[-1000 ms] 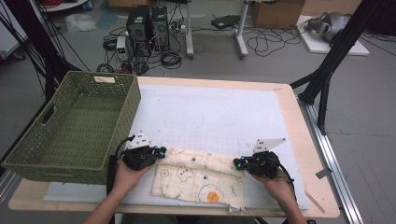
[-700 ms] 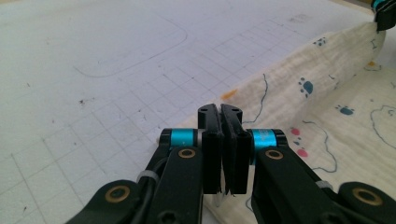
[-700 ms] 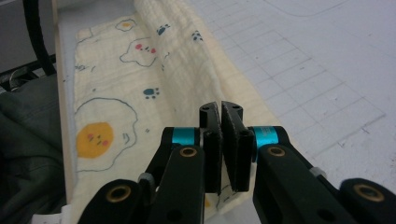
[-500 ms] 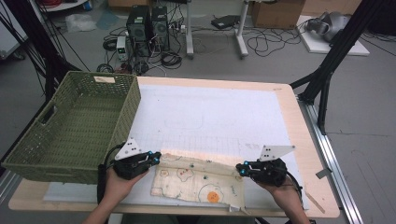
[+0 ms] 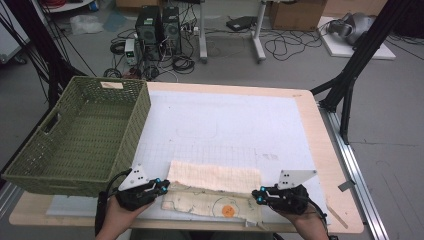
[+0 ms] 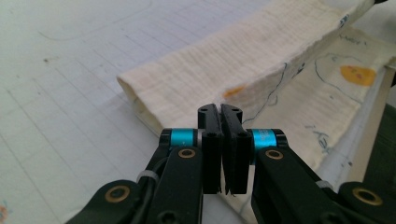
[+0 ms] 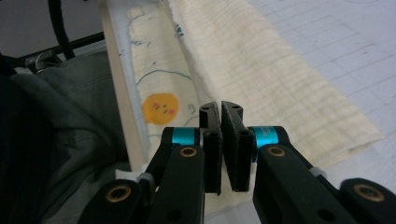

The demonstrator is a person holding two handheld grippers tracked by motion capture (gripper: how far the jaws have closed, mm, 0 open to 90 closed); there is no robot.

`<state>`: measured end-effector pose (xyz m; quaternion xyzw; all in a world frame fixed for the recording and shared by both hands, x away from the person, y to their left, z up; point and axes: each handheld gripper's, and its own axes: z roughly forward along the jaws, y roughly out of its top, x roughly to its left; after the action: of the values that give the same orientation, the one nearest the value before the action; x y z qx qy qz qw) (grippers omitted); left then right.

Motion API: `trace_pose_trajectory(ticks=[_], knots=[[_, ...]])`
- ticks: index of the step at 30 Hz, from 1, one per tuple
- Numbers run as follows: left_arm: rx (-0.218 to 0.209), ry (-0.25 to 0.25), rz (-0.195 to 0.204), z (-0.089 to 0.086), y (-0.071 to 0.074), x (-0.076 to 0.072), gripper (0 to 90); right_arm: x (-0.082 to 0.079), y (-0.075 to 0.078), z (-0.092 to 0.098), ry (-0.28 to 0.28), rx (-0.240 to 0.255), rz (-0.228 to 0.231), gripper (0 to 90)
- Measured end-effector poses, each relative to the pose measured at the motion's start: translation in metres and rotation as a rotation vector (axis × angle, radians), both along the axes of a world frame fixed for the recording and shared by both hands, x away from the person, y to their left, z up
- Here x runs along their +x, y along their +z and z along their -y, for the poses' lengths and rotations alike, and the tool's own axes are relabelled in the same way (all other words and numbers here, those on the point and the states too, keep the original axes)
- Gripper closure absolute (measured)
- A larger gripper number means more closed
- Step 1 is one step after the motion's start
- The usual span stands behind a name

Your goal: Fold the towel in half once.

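A cream cloth (image 5: pixel 215 192) is laid along the near edge of the table (image 5: pixel 327 165), its far half folded over towards the person so that a plain, finely ribbed band (image 5: pixel 215 176) is shown on top. Beneath that band the printed face is seen: thin blue line drawings and a round orange face (image 5: pixel 228 210) near the front hem. In the left gripper view the fold (image 6: pixel 140 95) is seen as a soft rounded tube, open at its end, the weave crinkled like gauze.

The left gripper (image 5: pixel 162 187) is clenched at the cloth's left end; its black jaws are pressed together with a pinch of fabric (image 6: pixel 219 100) caught at the tips, just where an orange smudge sits. The right gripper (image 5: pixel 256 195) is likewise clamped at the right end, jaws tight, the cloth edge (image 7: pixel 219 109) nipped between them. Blue metal collars are seen behind each pair of pads, and a grey three-cornered plate (image 5: pixel 296 177) is carried on top of the right gripper.

The cloth is held flat and stretched between the two hands, over a white gridded mat (image 5: pixel 225 125) that covers the pale wooden tabletop. To the left, a green woven basket (image 5: pixel 82 135) with slotted handles is stood partly over the table's edge, well apart from the cloth.
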<state>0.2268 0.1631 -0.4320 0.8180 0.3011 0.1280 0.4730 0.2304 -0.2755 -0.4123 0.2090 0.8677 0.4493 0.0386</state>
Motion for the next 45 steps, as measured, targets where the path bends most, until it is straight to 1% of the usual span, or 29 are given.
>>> trace_pose_trajectory(ticks=[2,7,8,9,11,13,15,16,17,20,22,25,27,28,29,30,31,32,33,35,37,38,39,40,41,42,43,44,45], knots=[[0.014,-0.009,-0.008,0.000,-0.003,-0.003,86.6,-0.003,-0.002,0.000,0.008,-0.004,-0.009,86.8],[0.029,-0.027,-0.020,0.001,-0.007,-0.008,86.6,-0.012,-0.009,-0.002,0.032,-0.030,-0.033,86.8],[0.025,-0.029,-0.025,0.001,-0.007,-0.010,86.5,-0.013,-0.011,-0.002,0.034,-0.031,-0.036,86.8],[0.033,-0.040,-0.032,0.000,-0.008,-0.012,86.4,-0.013,-0.012,-0.002,0.041,-0.027,-0.047,86.4],[0.042,-0.056,-0.039,-0.001,-0.007,-0.014,85.3,-0.014,-0.013,-0.002,0.055,-0.021,-0.060,81.9],[0.024,-0.069,-0.036,-0.004,-0.003,-0.015,80.6,-0.013,-0.011,-0.001,0.059,0.002,-0.070,76.7],[0.015,-0.068,-0.027,-0.005,0.001,-0.015,74.2,-0.012,-0.007,0.000,0.057,0.021,-0.063,75.1],[0.015,-0.068,-0.027,-0.005,0.001,-0.015,73.4,-0.011,-0.005,0.001,0.049,0.025,-0.059,75.0],[0.002,-0.066,-0.021,-0.006,0.005,-0.014,71.7,-0.008,-0.005,0.001,0.043,0.024,-0.052,74.7],[-0.010,-0.063,-0.010,-0.006,0.009,-0.011,71.0,-0.002,-0.007,0.001,0.016,0.005,-0.048,74.8],[-0.019,-0.050,0.000,-0.007,0.010,-0.008,71.0,0.002,-0.011,0.001,0.004,-0.012,-0.055,74.9],[-0.008,-0.039,-0.009,-0.005,0.006,-0.001,71.9,0.006,-0.017,0.000,-0.005,-0.026,-0.071,75.2],[-0.004,-0.038,-0.014,-0.004,0.004,0.000,72.9,0.007,-0.018,-0.001,0.001,-0.028,-0.075,75.3],[0.008,-0.045,-0.024,-0.001,-0.001,0.000,73.1,0.006,-0.022,-0.004,0.015,-0.041,-0.086,75.2],[0.008,-0.045,-0.024,-0.001,-0.001,0.000,73.2,0.006,-0.022,-0.004,0.015,-0.041,-0.086,75.2],[0.026,-0.051,-0.031,0.001,-0.005,0.000,73.4,0.005,-0.024,-0.005,0.025,-0.059,-0.095,75.3],[0.026,-0.051,-0.031,0.001,-0.005,0.000,73.8,0.005,-0.024,-0.005,0.025,-0.059,-0.095,75.3],[0.038,-0.053,-0.036,0.002,-0.007,0.001,73.8,0.004,-0.025,-0.005,0.026,-0.063,-0.098,75.3],[0.060,-0.058,-0.046,0.005,-0.010,0.002,73.8,0.003,-0.028,-0.005,0.039,-0.085,-0.109,75.5],[0.067,-0.057,-0.048,0.006,-0.012,0.002,73.8,0.002,-0.030,-0.006,0.051,-0.104,-0.113,75.4],[0.081,-0.060,-0.049,0.008,-0.014,0.004,73.8,0.002,-0.028,-0.005,0.048,-0.100,-0.114,73.9],[0.080,-0.057,-0.039,0.009,-0.013,0.006,73.7,0.003,-0.027,-0.005,0.049,-0.096,-0.106,73.2],[0.071,-0.050,-0.028,0.009,-0.011,0.008,73.5,0.004,-0.025,-0.004,0.041,-0.085,-0.095,71.7],[0.071,-0.050,-0.028,0.009,-0.011,0.008,73.2,0.007,-0.022,-0.002,0.024,-0.078,-0.082,70.2],[0.061,-0.037,-0.017,0.009,-0.008,0.010,72.8,0.010,-0.019,0.000,-0.001,-0.065,-0.075,69.1],[0.043,-0.011,-0.001,0.009,-0.005,0.015,72.3,0.014,-0.016,0.003,-0.021,-0.052,-0.066,68.8],[0.043,-0.011,-0.001,0.009,-0.005,0.015,71.5,0.014,-0.016,0.003,-0.021,-0.052,-0.066,68.8],[0.023,0.029,0.017,0.010,-0.002,0.024,70.2,0.024,-0.011,0.007,-0.075,-0.034,-0.044,66.5],[0.014,0.048,0.018,0.011,-0.001,0.028,69.1,0.030,-0.009,0.009,-0.104,-0.025,-0.036,65.9]])
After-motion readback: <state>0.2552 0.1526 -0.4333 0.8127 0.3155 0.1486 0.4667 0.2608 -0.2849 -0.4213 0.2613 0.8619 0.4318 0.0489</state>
